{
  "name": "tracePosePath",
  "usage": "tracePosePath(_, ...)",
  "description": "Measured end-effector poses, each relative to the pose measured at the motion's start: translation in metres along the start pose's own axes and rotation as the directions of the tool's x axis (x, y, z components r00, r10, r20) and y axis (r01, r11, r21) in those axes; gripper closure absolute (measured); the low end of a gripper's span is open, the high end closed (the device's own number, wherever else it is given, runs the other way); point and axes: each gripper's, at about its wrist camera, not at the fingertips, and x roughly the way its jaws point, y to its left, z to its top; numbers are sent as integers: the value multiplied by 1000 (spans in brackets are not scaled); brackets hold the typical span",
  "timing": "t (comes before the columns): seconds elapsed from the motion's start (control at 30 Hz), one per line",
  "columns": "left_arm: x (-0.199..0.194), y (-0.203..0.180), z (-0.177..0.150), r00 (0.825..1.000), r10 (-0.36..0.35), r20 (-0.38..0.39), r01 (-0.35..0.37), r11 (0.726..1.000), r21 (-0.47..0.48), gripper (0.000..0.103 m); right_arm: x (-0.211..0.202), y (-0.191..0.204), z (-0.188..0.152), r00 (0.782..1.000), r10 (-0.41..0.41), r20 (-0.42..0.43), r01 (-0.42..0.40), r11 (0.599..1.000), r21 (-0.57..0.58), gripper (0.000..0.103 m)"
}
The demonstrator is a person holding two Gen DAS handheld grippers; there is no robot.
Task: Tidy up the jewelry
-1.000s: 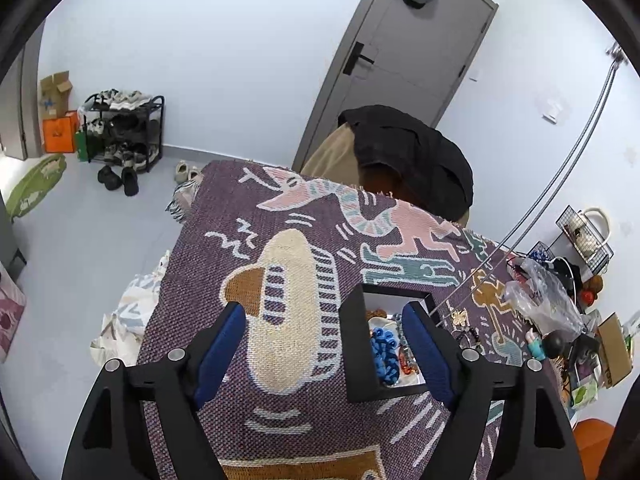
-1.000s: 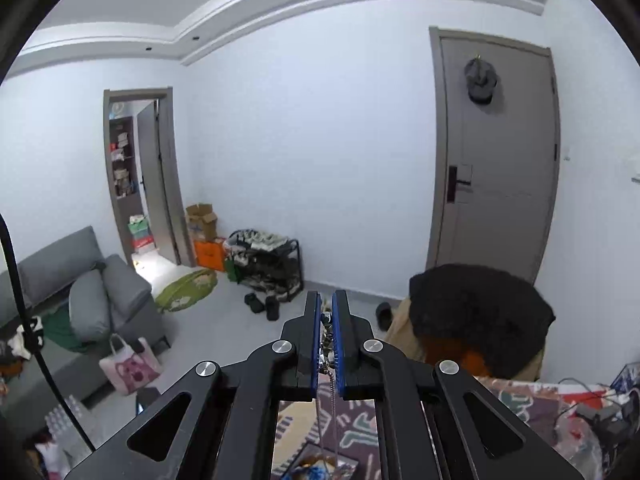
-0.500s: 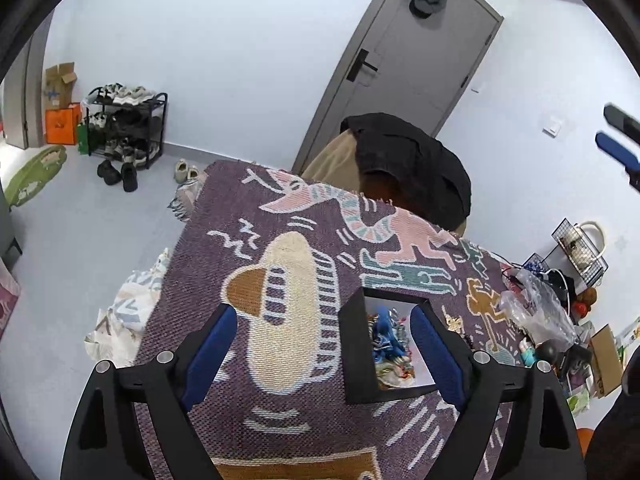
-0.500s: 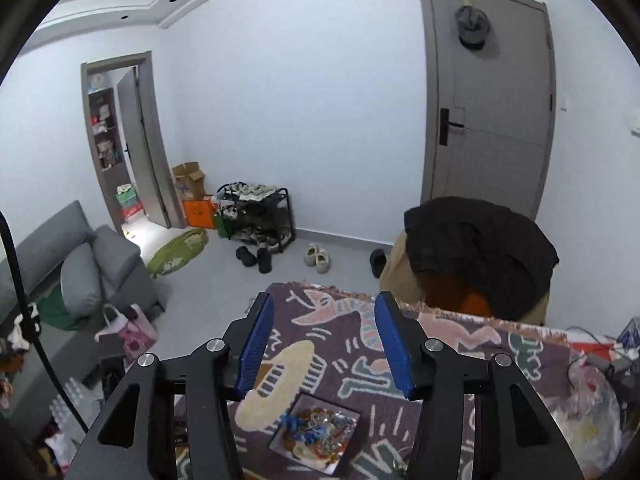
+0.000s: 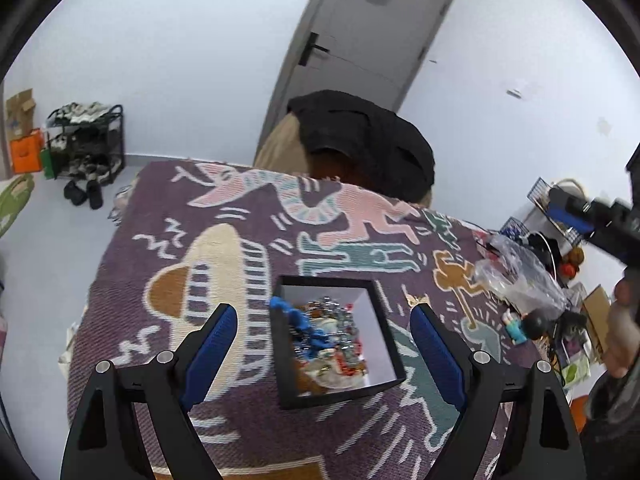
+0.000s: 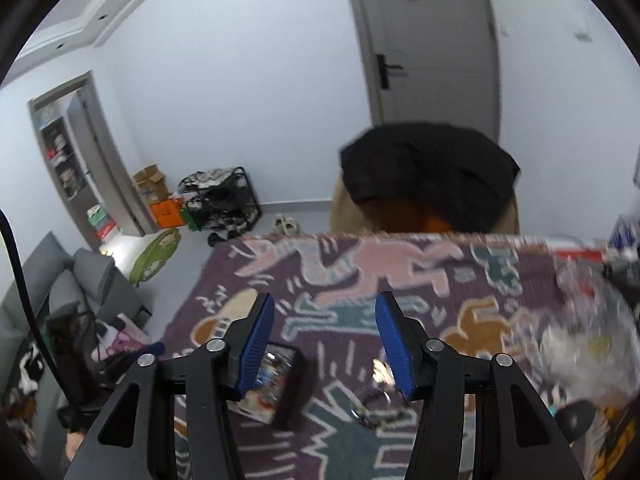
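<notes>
Jewelry box (image 5: 335,394) btwn left fingers (image 5: 211,350), both sides clear.

Left hand-held gripper (image 5: 322,344) and right hand-held gripper (image 6: 325,344), jaws wide apart, empty.

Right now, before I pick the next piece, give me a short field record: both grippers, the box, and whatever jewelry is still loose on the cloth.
left gripper: open, empty, fingers either side of the box
right gripper: open, empty, above the cloth
black box: on the patterned cloth, open top, holds mixed jewelry with blue beads
loose jewelry: gold piece and chains on the cloth, right of the box; right view blurred
plastic bag: at the cloth's right edge
</notes>
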Motion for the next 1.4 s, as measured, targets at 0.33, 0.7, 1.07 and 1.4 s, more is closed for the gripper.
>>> tracePosePath(0.33,28,-45,3,999,-27,-44,32,995,100,19,37,-62,-55,993,-42,-111,58,988,143,62)
tracePosePath(0.7,57,-74,4,994,-30,-103,46,986,162,34,107,-92,-104,958,-74,-277,131,973,193,79)
tracePosePath(1.07,70,-88,5,991,-21,-129,44,983,177,36,145,-90,-126,923,-155,-352,199,975,93,86)
tracePosePath(1.4,87,-108,2,987,-26,-159,60,976,209,36,121,-102,-142,933,-150,-326,191,977,96,94)
